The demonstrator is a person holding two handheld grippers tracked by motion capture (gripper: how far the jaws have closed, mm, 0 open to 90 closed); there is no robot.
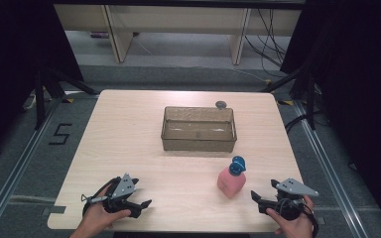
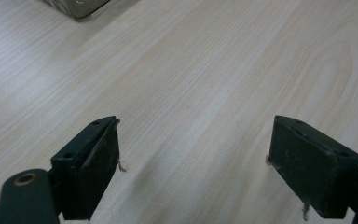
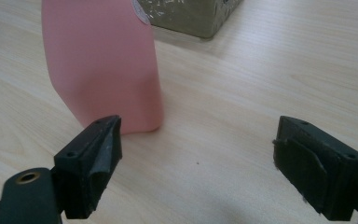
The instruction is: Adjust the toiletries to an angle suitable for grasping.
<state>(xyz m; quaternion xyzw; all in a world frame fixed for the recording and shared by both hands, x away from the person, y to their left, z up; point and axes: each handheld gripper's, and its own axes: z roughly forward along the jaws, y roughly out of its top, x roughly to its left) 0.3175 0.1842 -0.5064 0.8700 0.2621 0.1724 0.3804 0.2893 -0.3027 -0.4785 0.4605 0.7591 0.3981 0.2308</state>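
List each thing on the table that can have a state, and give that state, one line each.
Pink bottle: upright, blue cap on, not held.
Clear bin: upright, nothing visible in it.
Left claw: open, holding nothing, low at the table's near edge.
Right claw: open, holding nothing, beside the bottle.

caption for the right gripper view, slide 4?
Right gripper, jaws open, rests low over the wooden table just short of an upright pink bottle, with a corner of the translucent bin behind.
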